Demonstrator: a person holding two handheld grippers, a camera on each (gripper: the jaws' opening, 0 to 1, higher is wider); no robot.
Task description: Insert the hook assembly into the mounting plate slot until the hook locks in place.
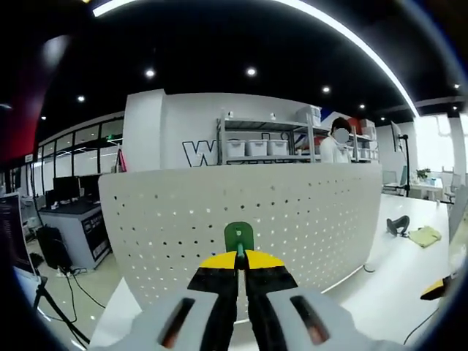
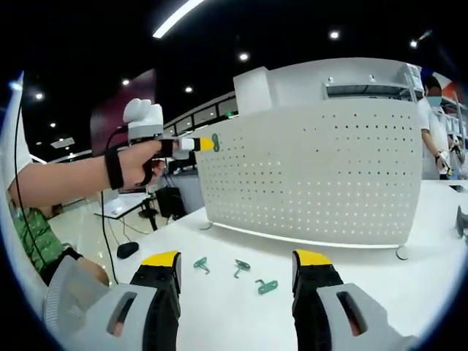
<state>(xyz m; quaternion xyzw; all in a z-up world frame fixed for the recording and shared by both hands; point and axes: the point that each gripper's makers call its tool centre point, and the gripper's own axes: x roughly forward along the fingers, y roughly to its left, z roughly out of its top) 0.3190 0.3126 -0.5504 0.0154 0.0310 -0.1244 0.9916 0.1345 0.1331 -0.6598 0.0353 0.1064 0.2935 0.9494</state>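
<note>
Already one green hook (image 1: 238, 237) is pinched between the pressed-together jaws of the left gripper (image 1: 239, 257), which holds it up against the face of the white perforated mounting plate (image 1: 175, 219). Whether its prongs have entered a slot cannot be told; judging from the gripper's hold, the hook is probably not yet locked, so seating and release remain. In the right gripper view, the left gripper (image 2: 197, 144) sits at about ten o'clock, carried by the person's hand (image 2: 139, 164) with the forearm reaching level from the nine o'clock side, the hook (image 2: 216, 142) at the plate's (image 2: 322, 175) upper corner. The right gripper (image 2: 238, 269) hangs low above the white table (image 2: 380, 256), jaws spread wide and holding nothing. Between its jaw tips, toward twelve o'clock, three spare green hooks (image 2: 242, 267) lie loose on the table, just in front of the plate's foot and apart from each other.
</note>
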